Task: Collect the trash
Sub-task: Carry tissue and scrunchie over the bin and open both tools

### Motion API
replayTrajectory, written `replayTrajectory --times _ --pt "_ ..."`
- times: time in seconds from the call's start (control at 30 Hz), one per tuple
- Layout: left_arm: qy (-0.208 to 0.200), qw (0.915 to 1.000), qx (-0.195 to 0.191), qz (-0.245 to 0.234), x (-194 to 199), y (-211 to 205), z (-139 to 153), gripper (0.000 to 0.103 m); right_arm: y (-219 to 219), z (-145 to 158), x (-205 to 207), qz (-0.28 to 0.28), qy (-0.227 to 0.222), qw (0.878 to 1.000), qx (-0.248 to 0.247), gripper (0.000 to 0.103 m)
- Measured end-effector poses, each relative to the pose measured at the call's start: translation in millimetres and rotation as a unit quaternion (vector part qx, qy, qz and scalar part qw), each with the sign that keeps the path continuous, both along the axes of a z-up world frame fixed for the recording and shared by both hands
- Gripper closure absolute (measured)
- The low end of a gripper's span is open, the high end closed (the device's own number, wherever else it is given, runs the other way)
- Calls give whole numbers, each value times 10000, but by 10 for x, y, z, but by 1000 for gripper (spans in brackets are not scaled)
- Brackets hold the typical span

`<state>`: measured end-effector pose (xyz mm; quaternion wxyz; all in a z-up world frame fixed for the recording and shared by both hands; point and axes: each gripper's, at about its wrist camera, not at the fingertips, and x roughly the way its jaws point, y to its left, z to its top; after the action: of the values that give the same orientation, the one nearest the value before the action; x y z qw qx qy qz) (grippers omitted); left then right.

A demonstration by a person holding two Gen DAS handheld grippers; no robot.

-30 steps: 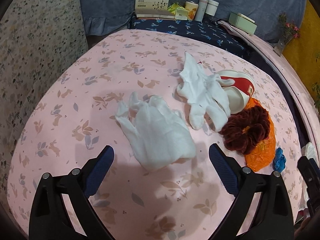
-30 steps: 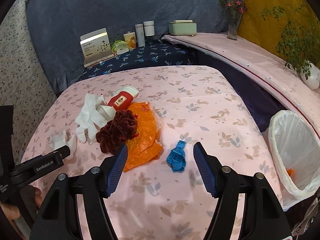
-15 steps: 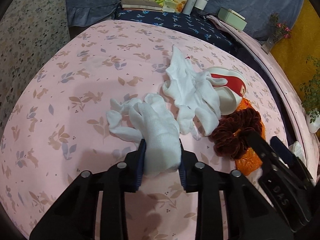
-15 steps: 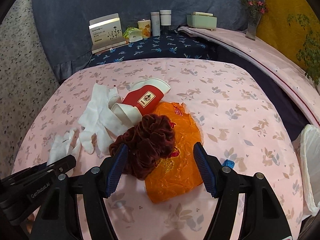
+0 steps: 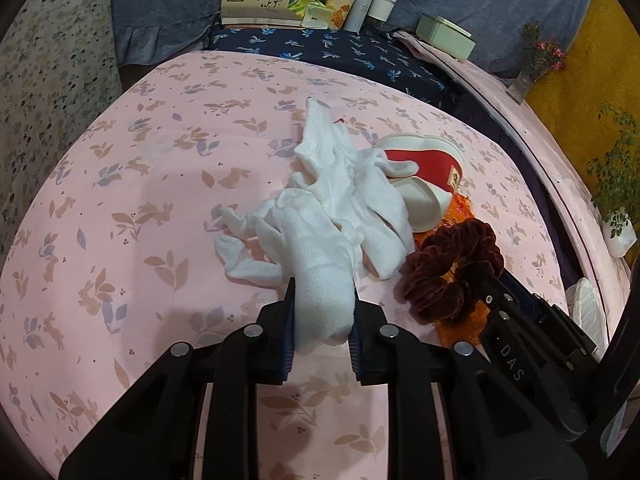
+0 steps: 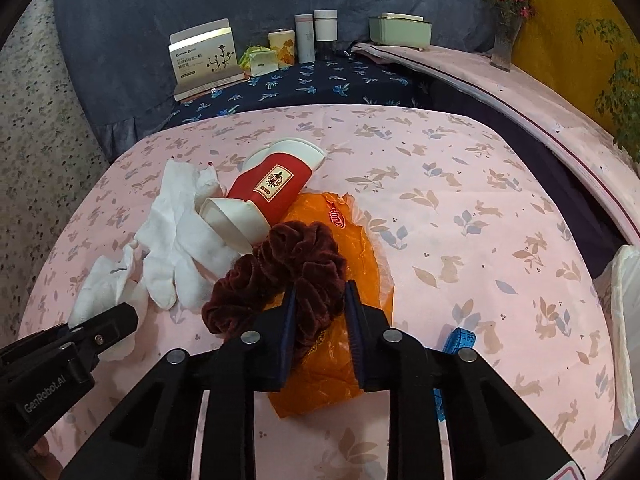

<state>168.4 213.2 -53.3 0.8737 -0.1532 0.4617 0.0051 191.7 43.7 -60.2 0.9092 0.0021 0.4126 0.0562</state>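
Gloves: one white glove (image 5: 320,276) is pinched in the left gripper (image 5: 322,312), a second glove (image 5: 360,188) just beyond its jaws, against the red cup (image 6: 276,188). Right gripper (image 6: 320,300), wide open a second ago, now clamps the scrunchie (image 6: 288,264) over the orange bag (image 6: 332,360); blue tape (image 6: 460,340) lies right of its jaws. Pink leaf-print cloth (image 6: 460,208) covers the table.

Light was soft and even, apparently from overhead, with a warm pink cast over the tablecloth (image 5: 120,184). Faint, blurred shadows lay just ahead of the left gripper (image 5: 322,312) and under the right gripper (image 6: 320,312). Both fisheye views bowed straight edges strongly and darkened to black at the corners. Focus was sharp centrally; no glare showed, only small highlights on gripper screws.
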Motion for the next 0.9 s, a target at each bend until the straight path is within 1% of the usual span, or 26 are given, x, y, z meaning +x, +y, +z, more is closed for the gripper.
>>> replayTrajectory --times 0.2,0.43,0.73,0.9 --pt "-122 9998 59 -135 -55 -183 154 83 -170 215 -137 -11 -209 9996 193 86" --pt "-310 9988 69 -377 -149 -523 406 83 -417 506 -342 -48 -498 9980 388 86" --pt "-490 9960 207 -714 -286 -981 639 83 -896 830 -593 -298 -868 9944 529 86" --pt "-557 9932 323 -965 -334 -1307 729 83 -1229 934 -717 -518 -1008 9922 528 86"
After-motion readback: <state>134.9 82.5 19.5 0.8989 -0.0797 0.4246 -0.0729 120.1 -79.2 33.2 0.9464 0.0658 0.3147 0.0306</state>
